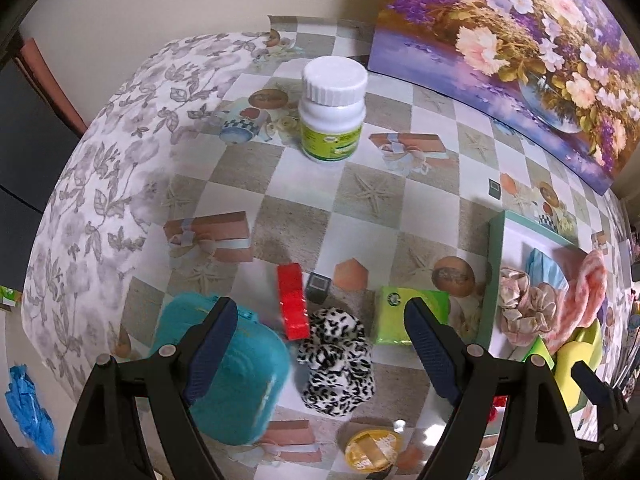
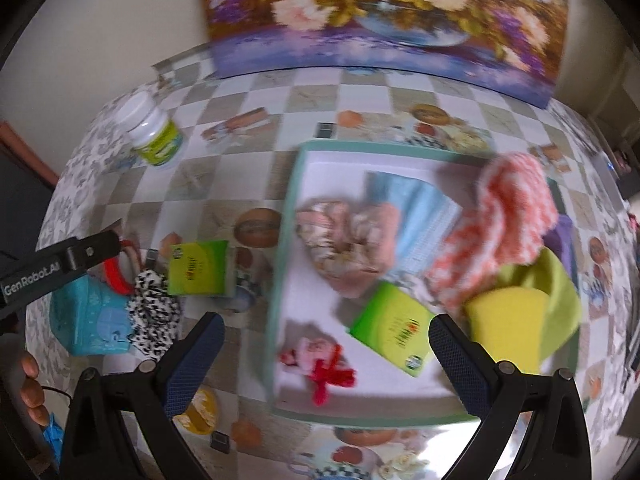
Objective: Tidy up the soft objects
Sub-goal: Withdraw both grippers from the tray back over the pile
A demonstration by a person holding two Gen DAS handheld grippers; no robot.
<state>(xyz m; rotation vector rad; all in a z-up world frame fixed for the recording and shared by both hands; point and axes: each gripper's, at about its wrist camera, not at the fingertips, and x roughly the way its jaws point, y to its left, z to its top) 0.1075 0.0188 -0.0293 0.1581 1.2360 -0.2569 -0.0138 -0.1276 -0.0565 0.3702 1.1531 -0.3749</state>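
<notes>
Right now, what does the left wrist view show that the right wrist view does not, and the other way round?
Only the left wrist view: the blue crumpled plastic at the table's left edge, and the whole red box on the cloth.

Only the right wrist view: the whole tray, with a pink and red bow and a second green packet inside.

Both: the white bottle, the teal case, the leopard scrunchie, the green packet on the cloth, and the flower painting. The left gripper and the right gripper are open.
</notes>
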